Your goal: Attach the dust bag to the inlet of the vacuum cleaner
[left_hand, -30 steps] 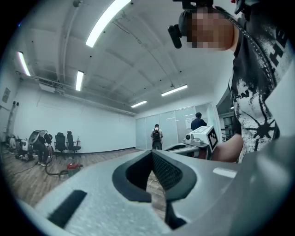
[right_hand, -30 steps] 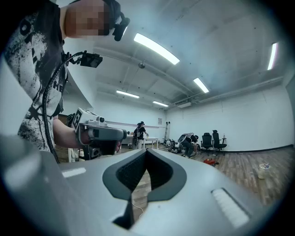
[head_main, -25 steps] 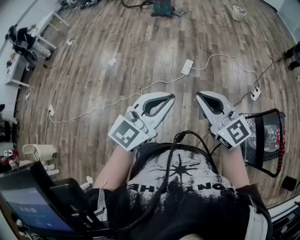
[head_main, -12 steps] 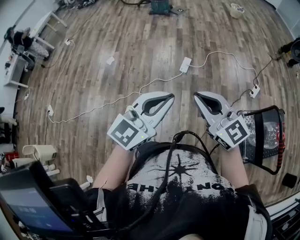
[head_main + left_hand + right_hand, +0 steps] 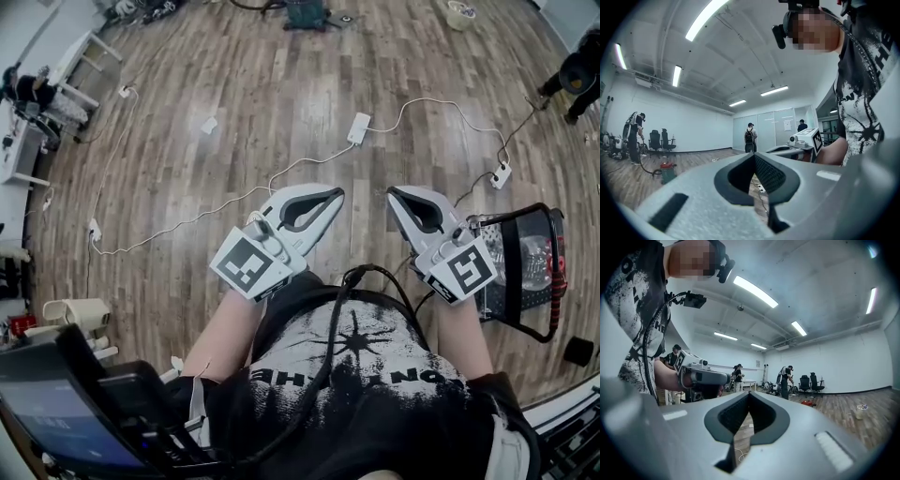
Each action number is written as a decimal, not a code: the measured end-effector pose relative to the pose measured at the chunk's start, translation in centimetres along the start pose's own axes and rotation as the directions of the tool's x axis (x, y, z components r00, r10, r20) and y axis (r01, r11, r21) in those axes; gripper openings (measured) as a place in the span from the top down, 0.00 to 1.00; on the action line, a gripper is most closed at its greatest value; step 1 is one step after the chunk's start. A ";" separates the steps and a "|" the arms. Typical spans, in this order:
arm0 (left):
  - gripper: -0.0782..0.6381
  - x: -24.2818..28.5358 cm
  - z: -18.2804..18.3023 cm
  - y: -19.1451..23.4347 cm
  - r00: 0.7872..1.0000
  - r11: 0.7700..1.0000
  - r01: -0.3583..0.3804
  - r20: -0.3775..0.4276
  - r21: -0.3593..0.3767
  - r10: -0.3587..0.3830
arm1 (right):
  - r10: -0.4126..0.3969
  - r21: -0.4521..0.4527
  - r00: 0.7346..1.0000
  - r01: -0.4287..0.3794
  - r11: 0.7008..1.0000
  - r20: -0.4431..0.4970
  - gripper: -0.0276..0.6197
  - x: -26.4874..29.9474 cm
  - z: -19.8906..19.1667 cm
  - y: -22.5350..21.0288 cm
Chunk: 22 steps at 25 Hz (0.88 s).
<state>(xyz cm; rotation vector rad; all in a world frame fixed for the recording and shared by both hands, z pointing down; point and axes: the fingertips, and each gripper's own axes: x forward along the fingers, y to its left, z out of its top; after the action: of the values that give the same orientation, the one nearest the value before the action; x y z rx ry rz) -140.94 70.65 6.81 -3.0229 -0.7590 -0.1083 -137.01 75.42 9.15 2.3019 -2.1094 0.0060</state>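
Observation:
My left gripper (image 5: 337,193) and right gripper (image 5: 393,191) are held side by side, level, in front of the person's chest over the wooden floor. Both are shut with nothing between the jaws. In the left gripper view the closed tips (image 5: 753,155) point across the room, with the right gripper (image 5: 806,138) off to the side. The right gripper view shows its shut tips (image 5: 748,393) and the left gripper (image 5: 700,375) alongside. A black-framed canister with clear walls and red trim (image 5: 526,266), seemingly the vacuum cleaner, stands on the floor just right of the right hand. I see no dust bag.
White cables, a power strip (image 5: 358,128) and a plug block (image 5: 501,175) lie across the floor ahead. A green-and-red shop vacuum (image 5: 305,13) stands far back. A screen on a stand (image 5: 52,408) is at the lower left. People stand in the distance (image 5: 750,138).
Both grippers have drifted slightly and stay shut. The floor cables and power strip have slid up and left in the head view as the view shifted.

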 end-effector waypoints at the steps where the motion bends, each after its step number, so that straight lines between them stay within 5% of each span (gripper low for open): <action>1: 0.89 0.4 0.2 0.1 1.000 1.000 0.002 0.005 0.000 -0.002 | -0.009 0.000 1.000 0.009 1.000 -0.004 0.95 -0.2 -0.1 -0.4; 11: 0.89 2.0 -1.0 2.4 0.999 1.000 0.020 -0.033 -0.015 -0.020 | -0.052 0.010 0.999 0.052 0.999 0.005 0.95 0.5 -0.7 -3.3; 22: 0.89 5.5 -1.5 13.0 0.998 0.998 0.062 -0.004 -0.009 -0.062 | -0.072 0.013 0.997 0.072 0.997 -0.015 0.95 9.6 -1.9 -10.0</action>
<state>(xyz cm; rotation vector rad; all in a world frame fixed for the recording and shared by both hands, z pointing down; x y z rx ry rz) -130.05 61.69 8.65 -3.0068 -0.8546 -0.1188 -126.15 66.73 11.04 2.3764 -2.0253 0.0362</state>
